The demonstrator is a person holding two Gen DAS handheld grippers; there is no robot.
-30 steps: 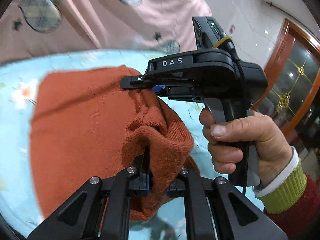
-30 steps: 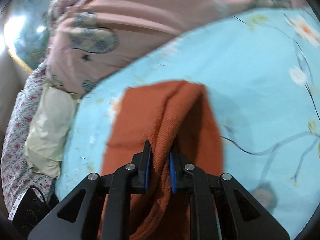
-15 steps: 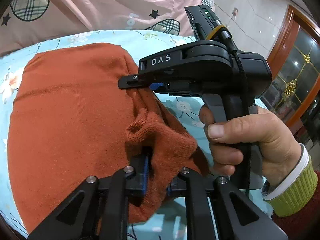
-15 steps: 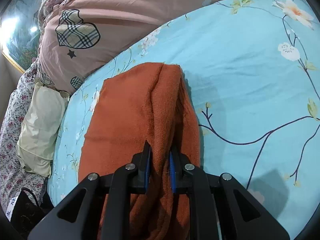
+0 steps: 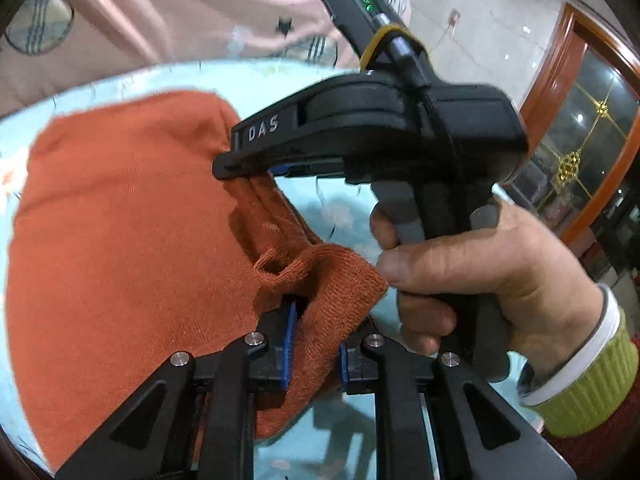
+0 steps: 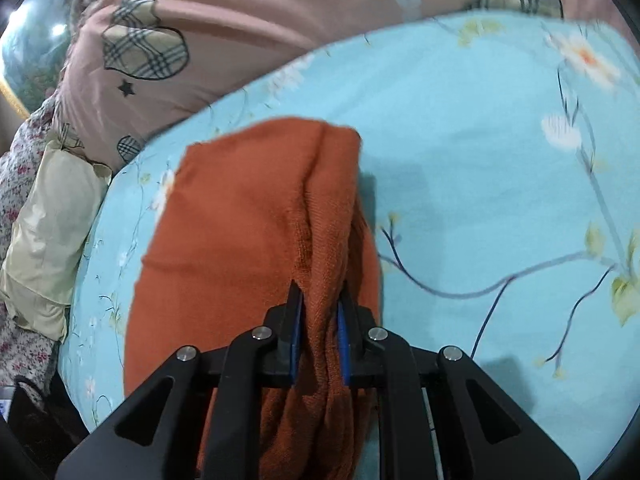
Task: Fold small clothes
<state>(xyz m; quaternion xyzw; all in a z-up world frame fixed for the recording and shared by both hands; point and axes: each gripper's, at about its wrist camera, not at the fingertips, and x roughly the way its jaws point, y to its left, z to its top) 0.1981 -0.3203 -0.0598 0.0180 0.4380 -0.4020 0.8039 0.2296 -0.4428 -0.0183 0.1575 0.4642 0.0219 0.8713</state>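
The left hand-held gripper (image 5: 314, 344) has a bunched, ribbed edge of the rust-orange knitted garment (image 5: 128, 240) between its blue pads; its jaws have just been opening a little, yet the cloth fills the narrow gap and the pads seem to press on it. The right hand-held gripper (image 6: 320, 332), seen from the left wrist view in the person's hand (image 5: 480, 280) with its yellow-green cuff, is clamped narrow on a thick roll of the same knit further along that side edge

The step in hand looks like laying a lengthwise fold: both grippers hold one long side of the garment, which is doubled over onto the rest. The next move probably calls for setting that edge down square and letting go on both sides without dragging the layers askew

The garment lies on the light-blue floral bedsheet (image 6: 480, 160), in front of the pink quilt with checked hearts (image 6: 200, 20). It is a soft, thick knit, flat and smooth across its left part, rucked into ridges and a small loop where the grippers pinch it
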